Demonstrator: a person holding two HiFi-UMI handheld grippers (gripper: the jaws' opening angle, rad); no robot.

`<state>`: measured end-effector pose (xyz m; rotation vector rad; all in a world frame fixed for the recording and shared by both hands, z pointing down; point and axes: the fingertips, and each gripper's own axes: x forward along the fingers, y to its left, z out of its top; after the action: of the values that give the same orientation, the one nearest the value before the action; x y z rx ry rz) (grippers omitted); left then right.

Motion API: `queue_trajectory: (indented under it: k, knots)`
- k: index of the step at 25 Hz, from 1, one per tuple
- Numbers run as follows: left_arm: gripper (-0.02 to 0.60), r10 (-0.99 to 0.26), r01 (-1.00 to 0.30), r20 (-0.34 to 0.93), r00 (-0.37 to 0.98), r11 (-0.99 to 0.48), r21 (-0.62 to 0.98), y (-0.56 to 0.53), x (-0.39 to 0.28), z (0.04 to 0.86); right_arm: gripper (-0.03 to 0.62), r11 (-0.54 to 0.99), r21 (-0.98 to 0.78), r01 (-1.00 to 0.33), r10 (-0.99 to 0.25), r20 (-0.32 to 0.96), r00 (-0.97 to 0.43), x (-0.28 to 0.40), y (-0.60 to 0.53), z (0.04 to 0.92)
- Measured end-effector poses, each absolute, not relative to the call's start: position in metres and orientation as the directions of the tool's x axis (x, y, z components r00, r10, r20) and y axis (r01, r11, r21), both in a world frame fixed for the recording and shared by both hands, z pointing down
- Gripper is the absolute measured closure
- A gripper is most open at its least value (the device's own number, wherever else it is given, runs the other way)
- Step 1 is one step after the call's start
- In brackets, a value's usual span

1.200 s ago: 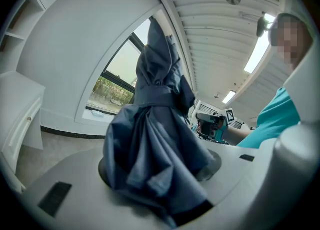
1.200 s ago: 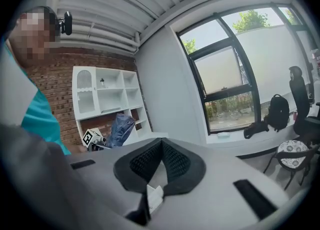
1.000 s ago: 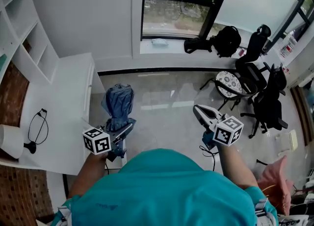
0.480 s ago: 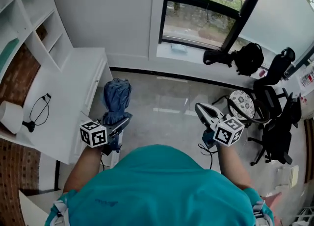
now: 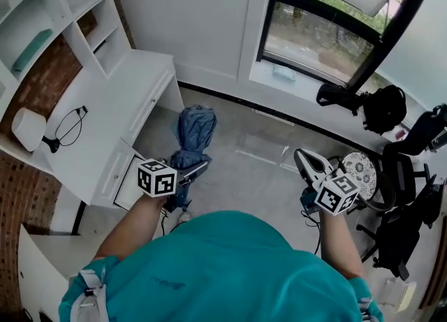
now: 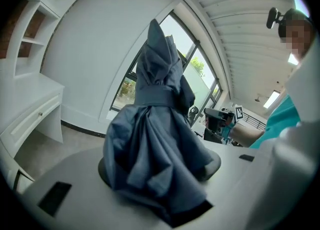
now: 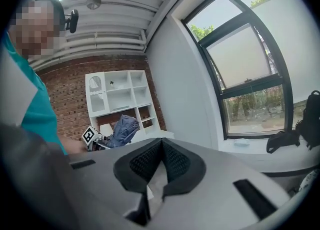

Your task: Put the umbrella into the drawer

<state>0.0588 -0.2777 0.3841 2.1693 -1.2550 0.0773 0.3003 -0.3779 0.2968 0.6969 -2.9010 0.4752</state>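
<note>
The folded blue umbrella [image 5: 194, 128] sticks out ahead of my left gripper [image 5: 192, 172], which is shut on its lower end. In the left gripper view the umbrella's cloth [image 6: 155, 139] fills the space between the jaws of the left gripper [image 6: 160, 169] and rises tilted toward the window. My right gripper [image 5: 307, 160] is held out over the floor to the right, apart from the umbrella. Seen in its own view, the right gripper [image 7: 160, 144] has its pads meeting with nothing between them. The white desk [image 5: 133, 83] with a drawer front [image 5: 150, 104] stands at the left.
A white panel [image 5: 120, 177], perhaps a pulled-out lower drawer, juts from the desk beside my left hand. A black cable [image 5: 68, 126] and a white object [image 5: 28, 126] lie on the desk under white shelves [image 5: 49, 13]. A backpack [image 5: 384, 107], office chairs [image 5: 412, 174] and a patterned stool [image 5: 360, 170] stand at the right.
Both grippers and the person have moved across the room toward the desk, which now lies closer to the left gripper. The umbrella stays in the left gripper's grip.
</note>
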Motion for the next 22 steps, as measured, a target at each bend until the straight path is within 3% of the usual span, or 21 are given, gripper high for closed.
queue_trajectory:
  k: [10, 22]
  knots:
    - [0.359, -0.714, -0.818, 0.452, 0.535, -0.304, 0.487, -0.296, -0.006, 0.443, 0.572, 0.842, -0.298, -0.45, -0.386, 0.251, -0.888, 0.213, -0.401, 0.32]
    - [0.359, -0.708, -0.872, 0.625, 0.329, 0.026, 0.489, -0.212, -0.149, 0.581, 0.572, 0.923, -0.32, -0.215, -0.111, 0.314, -0.943, 0.019, -0.381, 0.396]
